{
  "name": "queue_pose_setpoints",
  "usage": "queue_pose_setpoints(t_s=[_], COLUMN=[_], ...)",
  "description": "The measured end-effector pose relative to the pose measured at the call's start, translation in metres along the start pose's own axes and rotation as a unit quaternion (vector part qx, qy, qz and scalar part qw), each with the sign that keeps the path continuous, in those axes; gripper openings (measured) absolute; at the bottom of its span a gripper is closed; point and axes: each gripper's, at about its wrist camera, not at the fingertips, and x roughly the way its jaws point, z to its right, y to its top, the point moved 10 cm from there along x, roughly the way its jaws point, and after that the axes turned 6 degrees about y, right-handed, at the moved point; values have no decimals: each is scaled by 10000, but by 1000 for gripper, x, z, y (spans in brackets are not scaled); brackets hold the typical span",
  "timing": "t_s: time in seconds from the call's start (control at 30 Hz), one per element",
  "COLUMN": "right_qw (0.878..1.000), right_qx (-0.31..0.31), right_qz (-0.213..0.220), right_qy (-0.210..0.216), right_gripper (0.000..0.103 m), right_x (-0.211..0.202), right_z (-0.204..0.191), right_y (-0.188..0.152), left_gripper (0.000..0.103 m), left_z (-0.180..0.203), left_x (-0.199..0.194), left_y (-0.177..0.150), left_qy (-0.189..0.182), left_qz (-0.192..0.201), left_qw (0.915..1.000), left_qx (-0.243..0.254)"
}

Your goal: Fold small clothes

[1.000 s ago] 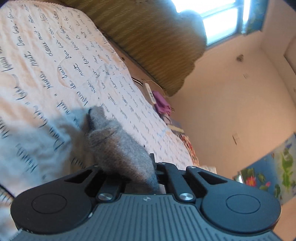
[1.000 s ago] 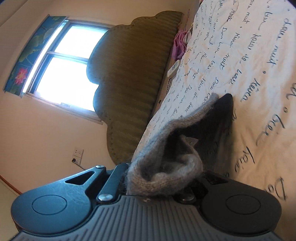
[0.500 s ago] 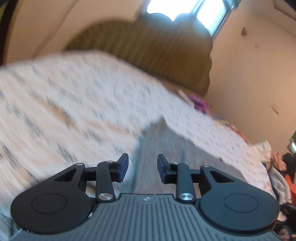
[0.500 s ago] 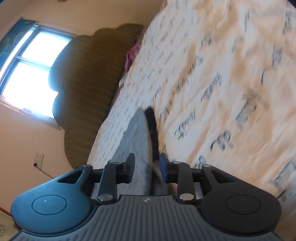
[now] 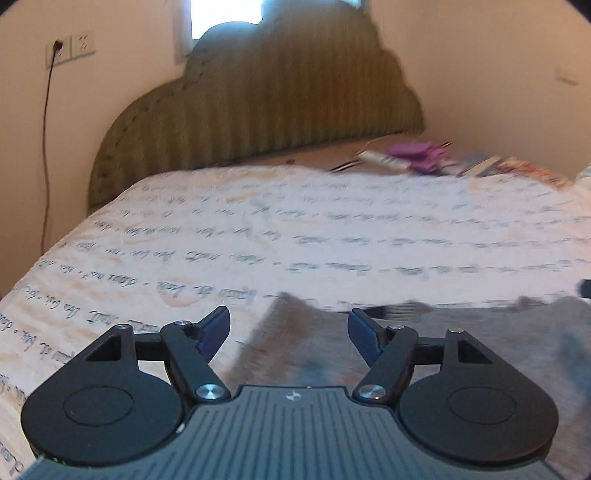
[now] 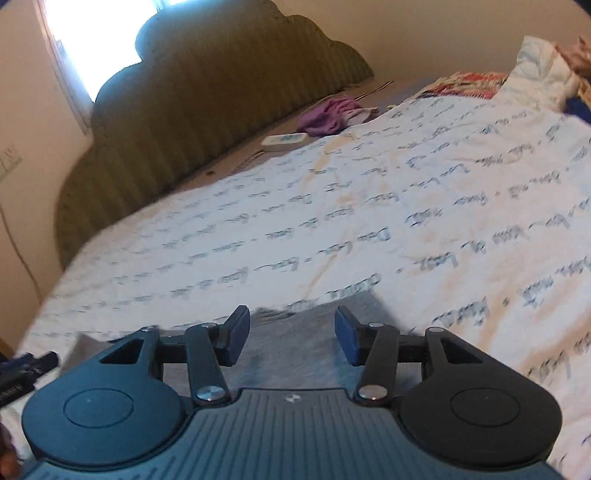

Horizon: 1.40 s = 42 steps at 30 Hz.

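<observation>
A grey knitted garment (image 5: 310, 347) lies flat on a bed covered by a white bedspread (image 5: 332, 236) printed with rows of dark handwritten script. Both views are blurred.

In the left wrist view, the left gripper (image 5: 289, 330) hangs just above the near part of the garment. Its jaws stand wide apart and have just been opening; the grey cloth shows through the gap between them, but neither jaw presses on it. The garment spreads from below the gripper toward the right edge of this view, where a small dark tip of the other tool (image 5: 584, 286) shows.

In the right wrist view, the right gripper (image 6: 291, 334) hovers over the same grey garment (image 6: 295, 354). Its jaws are apart too, somewhat less widely, and have also just been opening. The cloth lies below and between them, with nothing gripped. The garment's far corner reaches a little past the jaw on the right side of this view.

Beyond the bedspread stands an olive, ribbed headboard (image 5: 266, 107) with a scalloped top, a bright window (image 5: 225, 16) behind it. Near the head of the bed lie a purple cloth (image 6: 327, 112) and a white remote control (image 6: 284, 142), just beside one another. No containers are in sight.
</observation>
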Motion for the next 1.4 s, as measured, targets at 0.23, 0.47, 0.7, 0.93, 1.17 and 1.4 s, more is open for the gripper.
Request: queue_pose_setpoints(t_s=[0.23,0.47,0.7,0.93,1.17,1.4], right_qw=[9945,9872,9933,9913,9948,9968], right_qx=[-16,-120,-20,517,749,13], right_qz=[-1021,-1302,-592,-850,-612,108], right_qy=[222,912,991,857,309,794], right_gripper=[51,16,9,10,26,55], right_x=[36,50,25,44,17,-24], right_z=[43,24,29,58,60,-23], right_y=[-8,-13,11,-12,5,5], left_gripper=[79,9,5,6,51,65], left_z=[0,21,18,13,-22,51], left_x=[54,77,60,96,34,-25], left_y=[-1,-8,16,-12,16,-1], left_qy=[-317,-496,-543,-76,74,-987], left_qz=[-458,-528,-21,-368,134,270], left_qw=[9962,9931,9963,9947,9997,9937], left_qx=[668,927,664,954,182,466])
